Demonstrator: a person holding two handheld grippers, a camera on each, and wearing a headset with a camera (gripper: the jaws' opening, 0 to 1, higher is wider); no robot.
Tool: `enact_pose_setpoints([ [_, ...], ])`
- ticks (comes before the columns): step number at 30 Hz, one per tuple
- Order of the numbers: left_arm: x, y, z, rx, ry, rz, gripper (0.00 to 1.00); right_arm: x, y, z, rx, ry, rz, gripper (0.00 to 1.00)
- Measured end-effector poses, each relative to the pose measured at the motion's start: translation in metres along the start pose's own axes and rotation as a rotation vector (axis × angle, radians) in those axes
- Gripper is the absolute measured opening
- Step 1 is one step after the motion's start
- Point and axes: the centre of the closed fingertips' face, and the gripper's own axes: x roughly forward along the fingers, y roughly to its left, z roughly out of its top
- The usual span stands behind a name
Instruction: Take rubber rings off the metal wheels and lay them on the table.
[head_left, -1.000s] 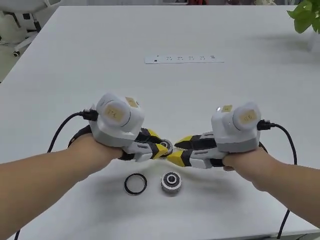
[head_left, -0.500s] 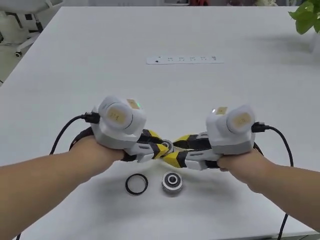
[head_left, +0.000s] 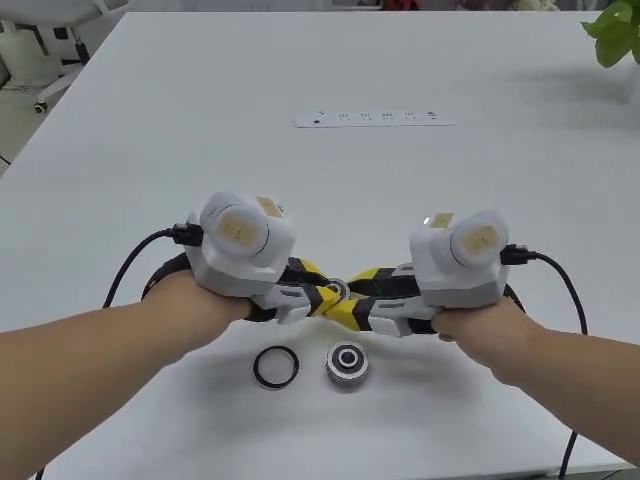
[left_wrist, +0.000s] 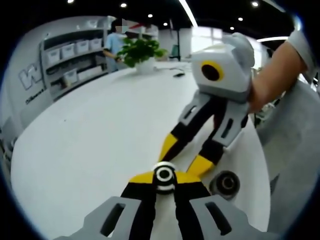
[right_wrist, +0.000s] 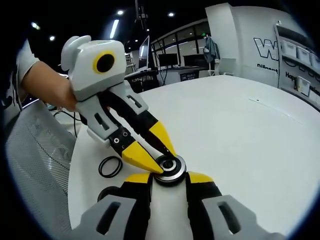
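Head view looks down on a smooth, matte white tabletop (head_left: 450, 60) in a bright shelved office. Left tongs (left_wrist: 164, 181) pinch a shiny round metal wheel (right_wrist: 170, 167) above it; right tongs (right_wrist: 169, 179) flank it, grip unclear. Below, a second wheel (head_left: 347, 362) lies just beside a thin black rubber ring (head_left: 275, 366)

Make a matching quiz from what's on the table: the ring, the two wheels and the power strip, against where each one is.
Things:
1. ring
2. held wheel
3. loose wheel
4. power strip

Places:
A. far across the table
B. on the table, just right of the ring
C. flat on the table, just left of a wheel
D. gripped by left tongs and right tongs

Pairs: 1-C, 2-D, 3-B, 4-A
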Motion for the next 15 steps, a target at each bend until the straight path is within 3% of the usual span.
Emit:
enact_pose_setpoints([
  [10, -0.0002, 0.0003, -0.0006, -0.005, 0.001, 0.007, 0.14, -0.0040, 0.0006, -0.0021, -0.001, 0.006, -0.003, 0.21],
  [15, -0.0002, 0.0007, -0.0006, -0.009, -0.001, 0.009, 0.13, -0.0074, -0.0012, -0.0071, -0.009, 0.027, -0.008, 0.14],
])
